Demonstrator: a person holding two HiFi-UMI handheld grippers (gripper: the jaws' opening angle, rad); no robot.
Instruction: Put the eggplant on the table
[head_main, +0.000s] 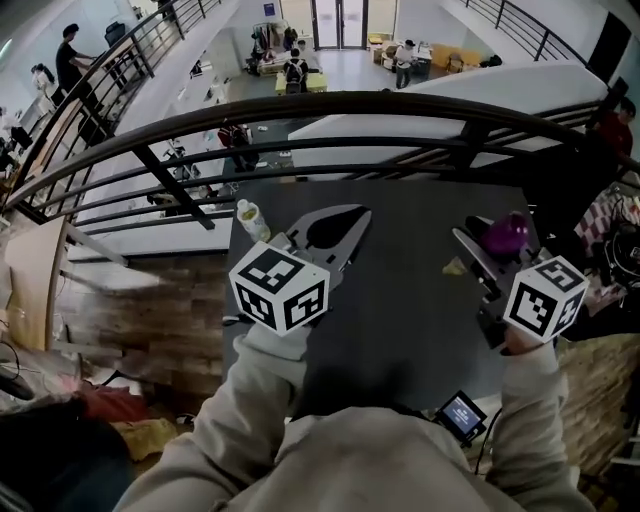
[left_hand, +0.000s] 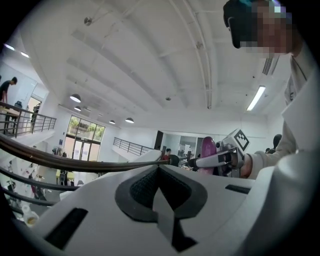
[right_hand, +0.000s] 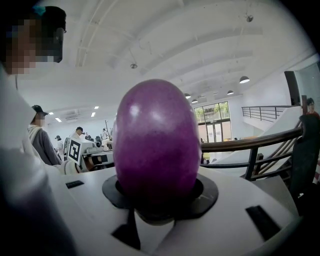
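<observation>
A purple eggplant (head_main: 506, 233) is gripped in my right gripper (head_main: 494, 242), above the right far part of the dark table (head_main: 400, 320). In the right gripper view the eggplant (right_hand: 156, 145) fills the middle and stands up out of the jaws, which are shut on its lower end. My left gripper (head_main: 358, 213) hovers over the table's left middle with its jaws meeting at the tips and nothing between them. The left gripper view shows those closed tips (left_hand: 159, 169), and the eggplant (left_hand: 208, 152) held off to the right.
A small bottle (head_main: 252, 218) stands at the table's far left corner. A yellowish scrap (head_main: 455, 267) lies near the right gripper. A small device with a lit screen (head_main: 462, 413) sits at the near edge. A dark railing (head_main: 320, 105) runs just beyond the table.
</observation>
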